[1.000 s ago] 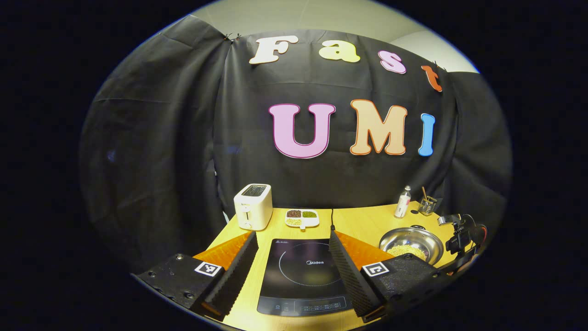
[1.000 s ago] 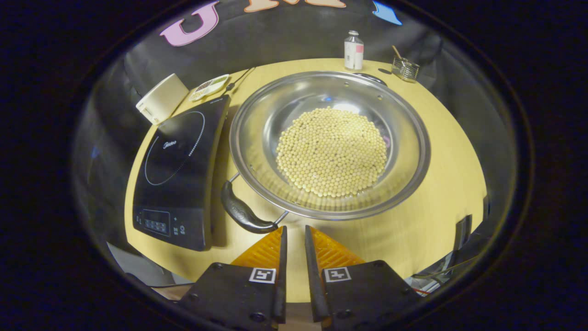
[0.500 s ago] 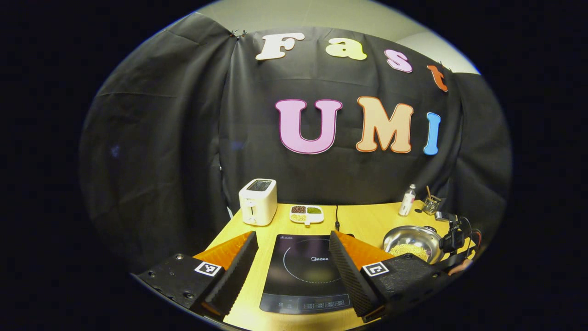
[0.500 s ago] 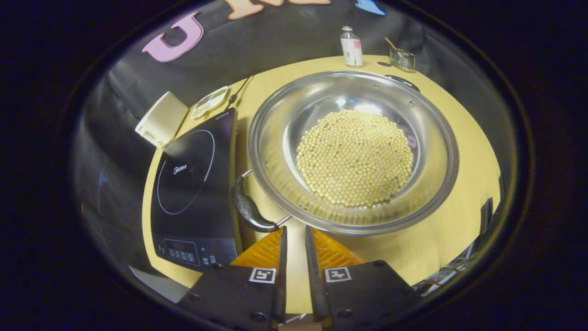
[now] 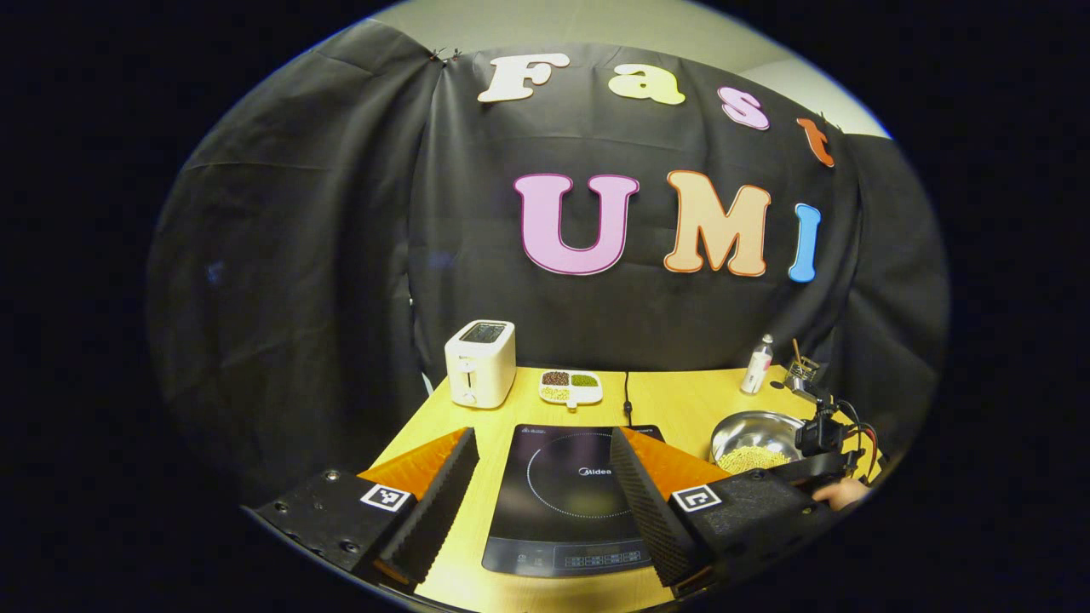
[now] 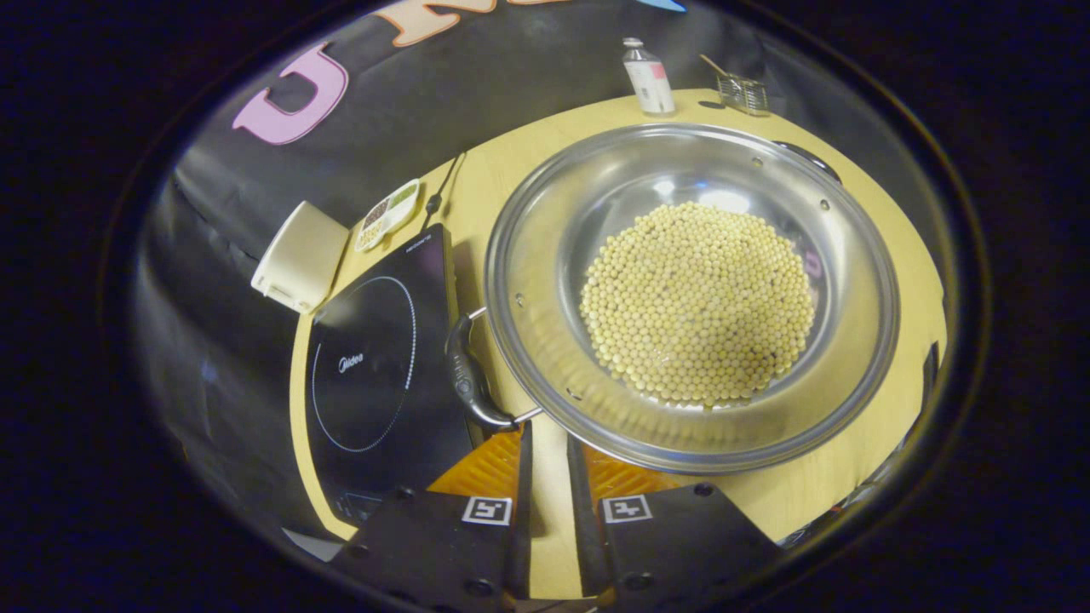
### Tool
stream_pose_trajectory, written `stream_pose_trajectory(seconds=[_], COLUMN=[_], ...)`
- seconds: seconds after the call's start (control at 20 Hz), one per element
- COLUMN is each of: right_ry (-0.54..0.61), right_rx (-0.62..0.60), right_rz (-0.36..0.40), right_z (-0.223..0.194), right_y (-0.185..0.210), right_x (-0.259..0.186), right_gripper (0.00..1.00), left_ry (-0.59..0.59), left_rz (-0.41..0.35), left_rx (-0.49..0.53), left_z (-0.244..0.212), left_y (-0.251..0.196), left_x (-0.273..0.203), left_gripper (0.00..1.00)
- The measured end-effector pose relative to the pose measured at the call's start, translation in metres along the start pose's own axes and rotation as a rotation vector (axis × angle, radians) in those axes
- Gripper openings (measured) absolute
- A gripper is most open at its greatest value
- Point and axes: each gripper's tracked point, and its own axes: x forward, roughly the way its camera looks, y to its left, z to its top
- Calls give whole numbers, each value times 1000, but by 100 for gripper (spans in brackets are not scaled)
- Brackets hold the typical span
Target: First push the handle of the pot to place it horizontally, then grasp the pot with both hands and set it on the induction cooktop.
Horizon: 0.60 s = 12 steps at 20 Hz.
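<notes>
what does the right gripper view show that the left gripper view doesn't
Right gripper view: the pot's black curved handle, lying beside the black induction cooktop, just ahead of the right hand-held gripper.
Left gripper view: the left hand-held gripper, open, with the cooktop between its fingers, and a hand at the far right.
Shared: the round steel pot of yellow beans, the cooktop, the white toaster and the wooden table.

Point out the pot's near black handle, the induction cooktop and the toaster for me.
pot's near handle (image 6: 466, 379), right gripper view, on the middle of the black grip.
induction cooktop (image 5: 566, 485), left gripper view, on the glass inside the ring.
toaster (image 5: 480, 368), left gripper view, on its front face.
</notes>
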Motion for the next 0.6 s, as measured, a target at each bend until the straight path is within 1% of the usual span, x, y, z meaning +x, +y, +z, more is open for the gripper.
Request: stream_pose_trajectory(seconds=[0.05, 0.1, 0.4, 0.6], right_ry=[-4, -8, -25, -21], right_rx=[14, 28, 105, 133], right_rz=[-4, -8, -12, -2], right_z=[2, 5, 19, 23], right_y=[1, 1, 9, 12], right_x=[2, 3, 12, 15], right_gripper=[24, 24, 24, 25], left_ry=[6, 13, 31, 43], left_rz=[2, 1, 7, -4], left_rx=[-5, -12, -8, -17], left_z=[-1, -4, -11, -15], left_y=[1, 1, 6, 5], left_x=[0, -1, -1, 3], left_gripper=[99, 96, 96, 96])
